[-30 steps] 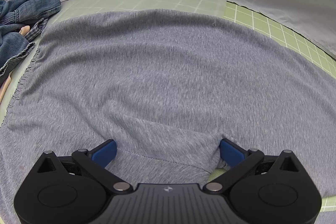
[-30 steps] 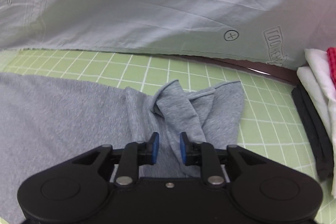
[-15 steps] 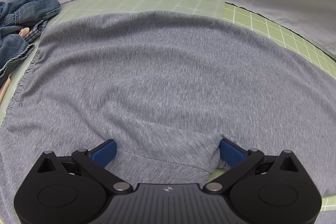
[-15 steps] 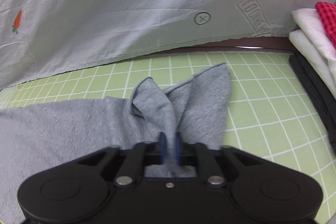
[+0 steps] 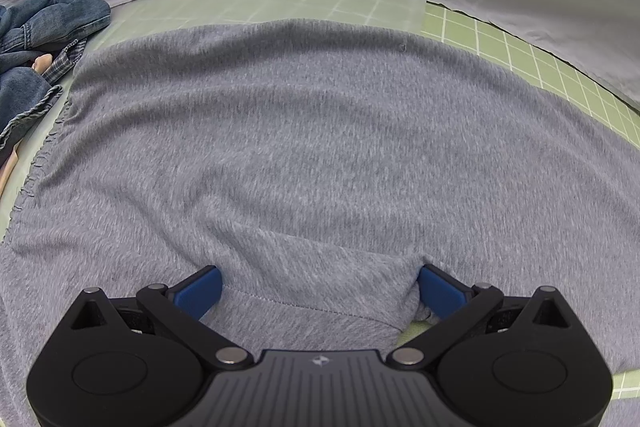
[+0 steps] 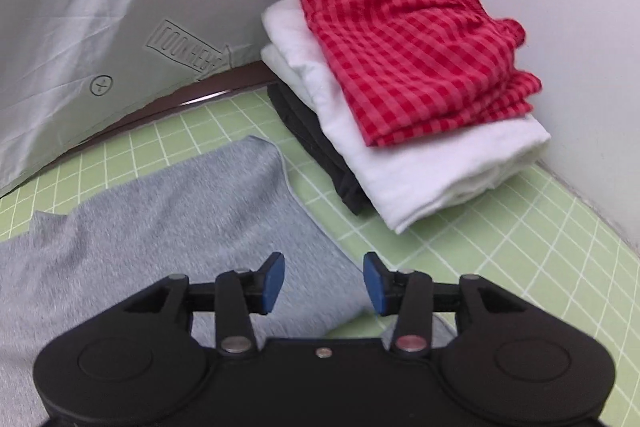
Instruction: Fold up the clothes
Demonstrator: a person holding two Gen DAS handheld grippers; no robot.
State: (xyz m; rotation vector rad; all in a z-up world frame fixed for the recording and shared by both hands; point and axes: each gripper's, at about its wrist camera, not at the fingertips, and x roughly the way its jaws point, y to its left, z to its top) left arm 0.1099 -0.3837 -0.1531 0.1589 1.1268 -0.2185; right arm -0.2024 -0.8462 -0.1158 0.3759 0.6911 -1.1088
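A grey knit garment [image 5: 312,147] lies spread flat on the green grid mat [image 5: 540,67] and fills the left wrist view. My left gripper [image 5: 320,291] is wide open, resting low over the garment's near hemmed edge, with the fabric between its blue pads [image 5: 200,289]. In the right wrist view the garment's sleeve [image 6: 200,211] lies flattened on the mat. My right gripper [image 6: 324,283] is open and empty just above the sleeve's near edge.
A stack of folded clothes stands at the right: red checked cloth [image 6: 416,59] on white [image 6: 440,171] on black [image 6: 316,143]. Crumpled denim [image 5: 36,43] lies at the far left. A pale sheet backdrop [image 6: 120,7] hangs behind the mat [image 6: 500,267].
My right gripper was shut on the bunched sleeve half a second ago. It has let go, opened, and swung right toward the folded stack. The sleeve now lies flat. The left gripper barely moved.
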